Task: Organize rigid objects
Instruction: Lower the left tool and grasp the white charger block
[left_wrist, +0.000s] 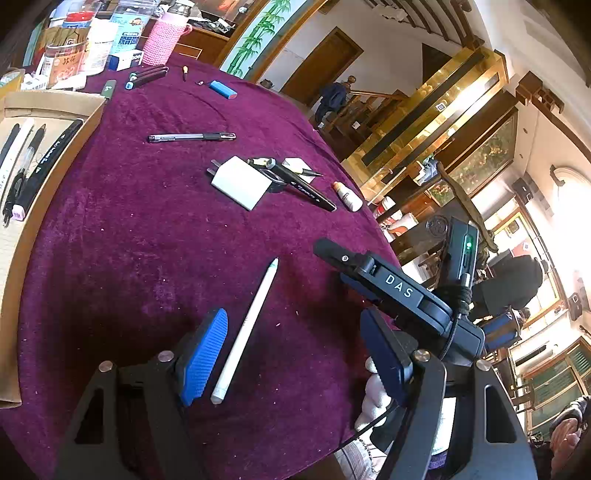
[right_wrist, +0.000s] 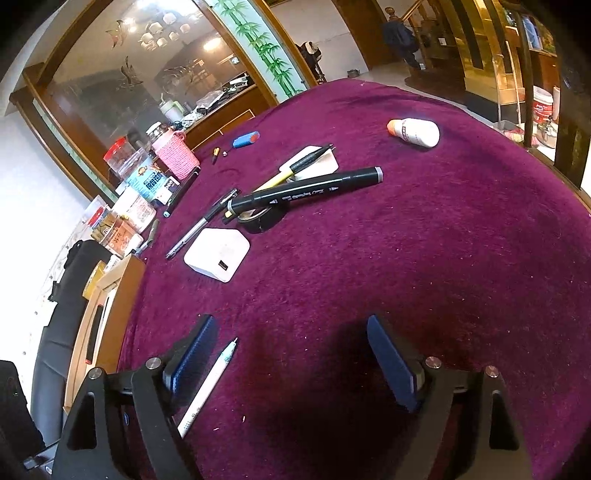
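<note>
White pen (left_wrist: 245, 330) lies on the purple cloth (left_wrist: 147, 240), near you, between the 2 pads of your left gripper (left_wrist: 291, 356) but closer to the left pad; no pad presses it. In the right wrist view the same pen (right_wrist: 208, 384) lies just beside the left pad of your right gripper (right_wrist: 295, 365), whose jaws stand wide open and hold nothing.

If you close the left gripper now, I think the pen may roll or turn on the soft cloth, because it lies slanted across the gap. Your 2 grippers are very near, so they could bump together.

Farther away, the black marker (right_wrist: 306, 188) rests across the tape roll (right_wrist: 260, 219) beside the white charger (right_wrist: 218, 253); it may slide off when touched. The cardboard box (left_wrist: 48, 173) with pens is far left.
</note>
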